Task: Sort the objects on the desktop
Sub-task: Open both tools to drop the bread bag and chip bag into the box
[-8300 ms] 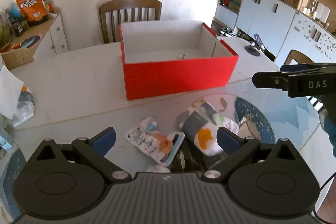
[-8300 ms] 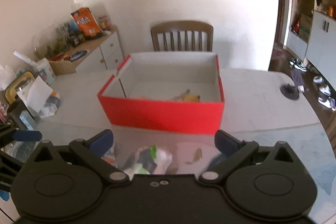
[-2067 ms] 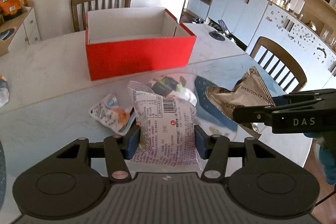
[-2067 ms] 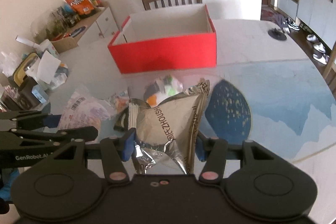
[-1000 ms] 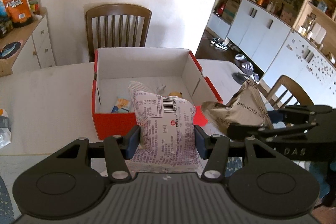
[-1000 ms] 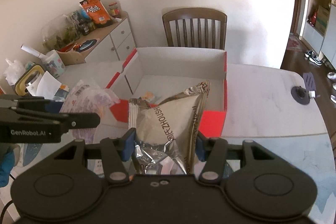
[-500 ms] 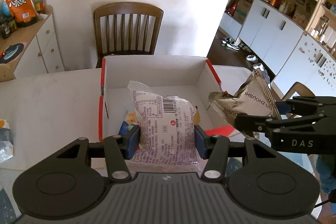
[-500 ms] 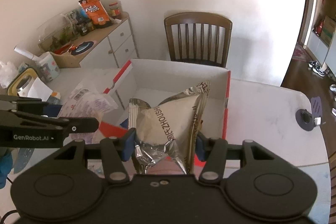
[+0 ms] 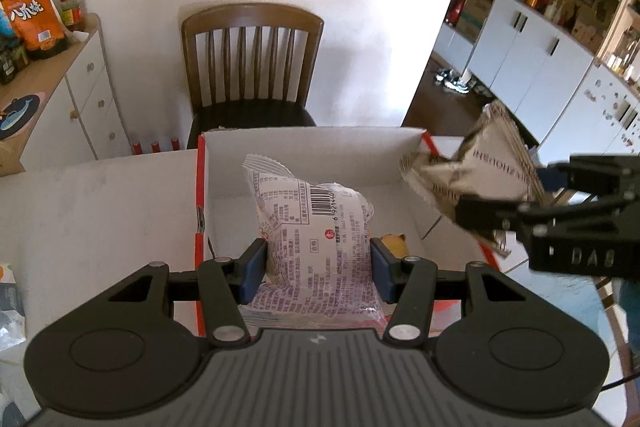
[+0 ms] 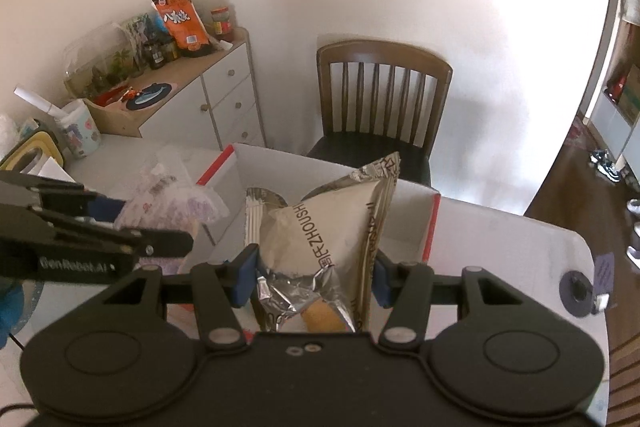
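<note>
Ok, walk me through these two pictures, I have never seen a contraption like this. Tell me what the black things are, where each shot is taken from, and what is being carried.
No robot arm here: a person holds a handheld gripper in each hand, with a wide-angle camera on each looking forward along its jaws. One picture comes from the left gripper, the other from the right gripper; each also shows the other from the side. The left is shut on a white and purple snack packet, the right on a beige and silver foil packet. Both hang over an open red box on a pale table. A small yellow item lies inside. Behind stands a wooden chair.
</note>
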